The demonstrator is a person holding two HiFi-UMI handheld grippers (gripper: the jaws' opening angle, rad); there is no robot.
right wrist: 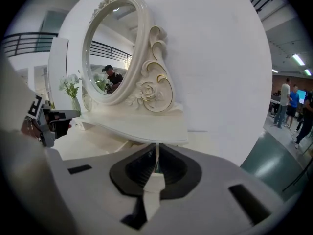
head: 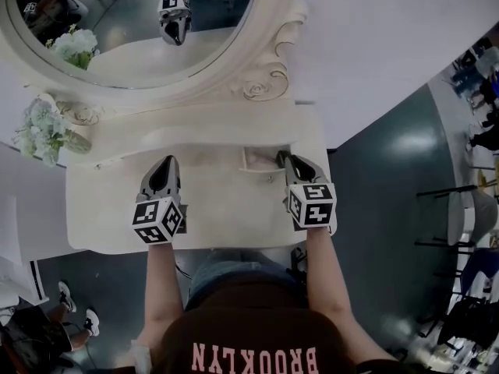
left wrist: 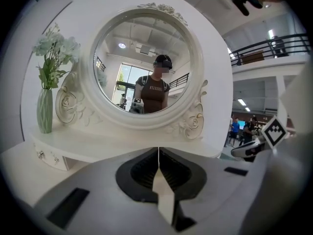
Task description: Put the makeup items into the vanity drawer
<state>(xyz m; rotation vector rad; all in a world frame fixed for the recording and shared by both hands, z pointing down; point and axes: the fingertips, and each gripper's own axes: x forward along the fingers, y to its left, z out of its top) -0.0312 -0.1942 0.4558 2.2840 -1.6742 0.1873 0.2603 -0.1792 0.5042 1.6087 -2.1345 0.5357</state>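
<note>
In the head view a small drawer [head: 262, 160] stands pulled out of the white vanity [head: 226, 216], under its raised shelf at the right. What lies inside it I cannot make out. My right gripper [head: 284, 159] hovers at the drawer's right end; its jaws [right wrist: 156, 151] are closed to a thin slit with nothing held. My left gripper [head: 162, 164] hangs over the tabletop's left half, jaws [left wrist: 158, 153] together and empty. No makeup item shows on the tabletop.
A round framed mirror [head: 140, 29] rises behind the shelf. A vase of pale flowers [head: 45, 131] stands at the shelf's left end [left wrist: 45, 111]. The vanity's right edge drops to a dark teal floor [head: 390, 193]. People stand far off at the right [right wrist: 288, 102].
</note>
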